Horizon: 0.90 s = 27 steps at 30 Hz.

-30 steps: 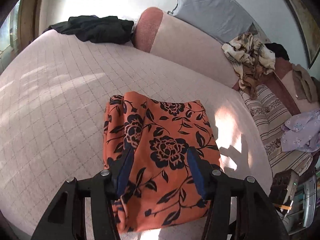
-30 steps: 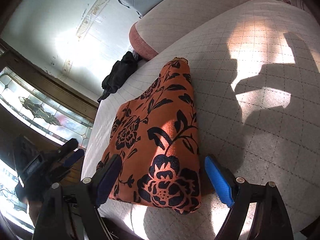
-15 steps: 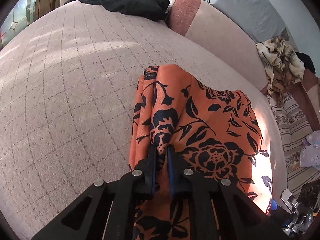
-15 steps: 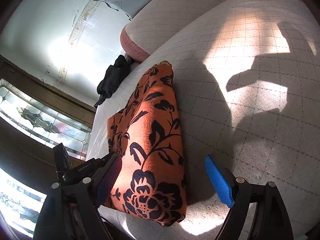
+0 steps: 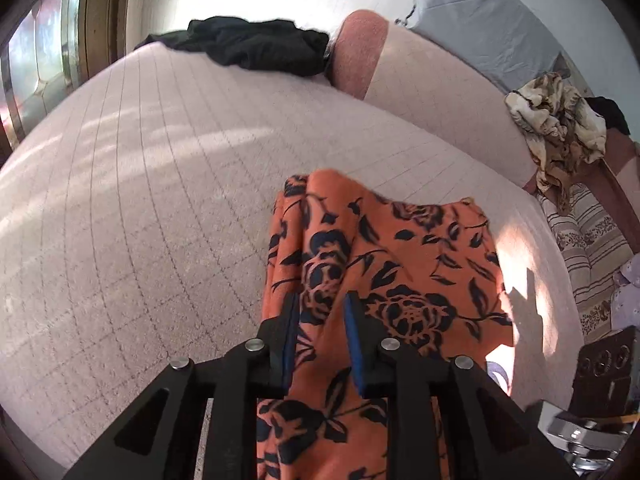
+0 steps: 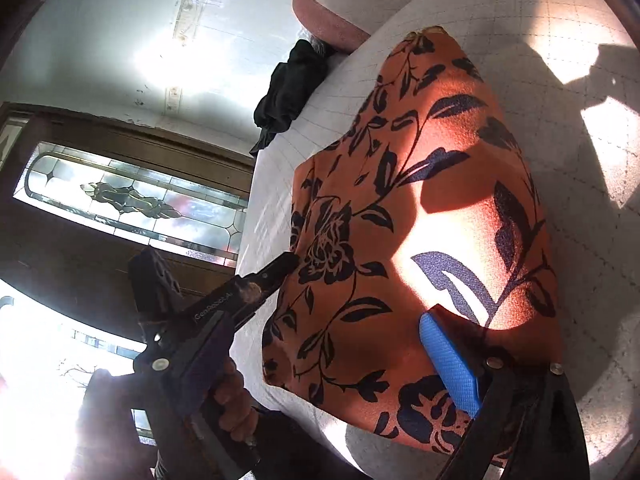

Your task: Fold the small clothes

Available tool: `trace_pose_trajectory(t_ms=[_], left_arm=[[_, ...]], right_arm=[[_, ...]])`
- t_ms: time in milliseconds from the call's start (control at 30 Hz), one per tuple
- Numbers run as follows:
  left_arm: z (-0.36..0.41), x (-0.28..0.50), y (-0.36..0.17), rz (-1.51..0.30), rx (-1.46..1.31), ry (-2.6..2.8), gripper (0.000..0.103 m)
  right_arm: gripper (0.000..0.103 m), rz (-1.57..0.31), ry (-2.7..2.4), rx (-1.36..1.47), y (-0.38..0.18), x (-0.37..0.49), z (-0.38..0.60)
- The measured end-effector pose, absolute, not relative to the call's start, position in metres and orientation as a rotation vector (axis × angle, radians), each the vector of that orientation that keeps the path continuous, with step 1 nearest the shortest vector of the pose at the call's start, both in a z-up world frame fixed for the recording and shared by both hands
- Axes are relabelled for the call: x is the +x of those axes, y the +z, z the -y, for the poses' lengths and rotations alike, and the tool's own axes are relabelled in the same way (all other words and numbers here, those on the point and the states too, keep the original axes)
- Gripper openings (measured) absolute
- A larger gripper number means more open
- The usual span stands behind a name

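Observation:
An orange garment [image 5: 400, 272] with a black flower print is lifted off the pale quilted bed [image 5: 140, 220]. My left gripper [image 5: 320, 312] is shut on its left edge; cloth bunches between the blue pads. In the right wrist view the garment [image 6: 420, 200] hangs spread out, and the left gripper [image 6: 280, 268] pinches its left side. Only one blue pad [image 6: 452, 364] of my right gripper shows, against the cloth's lower right corner. The other finger is hidden behind the cloth.
A black garment [image 5: 256, 46] lies at the far end of the bed by a pink bolster [image 5: 420, 80]. A beige patterned cloth [image 5: 560, 120] and striped cushions [image 5: 592, 248] sit at the right. A stained-glass window [image 6: 132, 204] is on the left.
Both grippers have lifted the garment off the bed. The left gripper stays shut on its edge. The right gripper has closed in on the lower right corner.

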State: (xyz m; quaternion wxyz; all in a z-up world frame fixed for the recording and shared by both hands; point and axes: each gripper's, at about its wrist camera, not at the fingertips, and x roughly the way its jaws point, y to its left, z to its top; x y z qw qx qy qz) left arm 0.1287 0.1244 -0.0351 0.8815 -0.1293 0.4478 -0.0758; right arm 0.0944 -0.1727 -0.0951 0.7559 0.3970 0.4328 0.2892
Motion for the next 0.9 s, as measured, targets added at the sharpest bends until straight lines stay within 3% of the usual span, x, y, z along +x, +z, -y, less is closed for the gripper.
trace_pose_trajectory(t_ms=[133,233,267,433,567,767,800,833,900], left_arm=[[-0.104,0.11,-0.02,-0.866,-0.236,-0.231,0.039],[-0.102,0.126,-0.08,-1.048,-0.189,-0.146,0.04],[-0.103,0.122,-0.086,-1.004,-0.178,-0.153,0.04],[-0.099,0.119,-0.082,-0.974,-0.145,-0.154,0.04],[-0.101,0.12,-0.083,-0.962,-0.163,-0.163,0.04],[-0.103,0.114,-0.084,-0.954,-0.185,-0.18,0.04],[-0.103,0.113,-0.083,-0.951,-0.185,-0.181,0.04],[-0.104,0.113,-0.083,-0.949,-0.185,-0.181,0.04],[-0.104,0.113,-0.083,-0.944,-0.186,-0.185,0.04]], right_arm=[[0.096,-0.944,0.654,0.923,-0.103,0.097,0.18],[0.096,-0.942,0.67,0.921,-0.102,0.096,0.182],[0.096,-0.945,0.673,0.923,-0.099,0.093,0.183],[0.096,-0.846,0.572,0.96,-0.089,0.063,0.24],[0.097,-0.963,0.49,1.074,-0.126,0.074,0.263],[0.094,-1.001,0.479,1.017,-0.131,0.083,0.239],[0.083,-1.016,0.468,1.031,-0.138,0.086,0.24],[0.065,-1.036,0.447,1.02,-0.142,0.089,0.239],[0.05,-1.07,0.432,0.984,-0.143,0.089,0.239]])
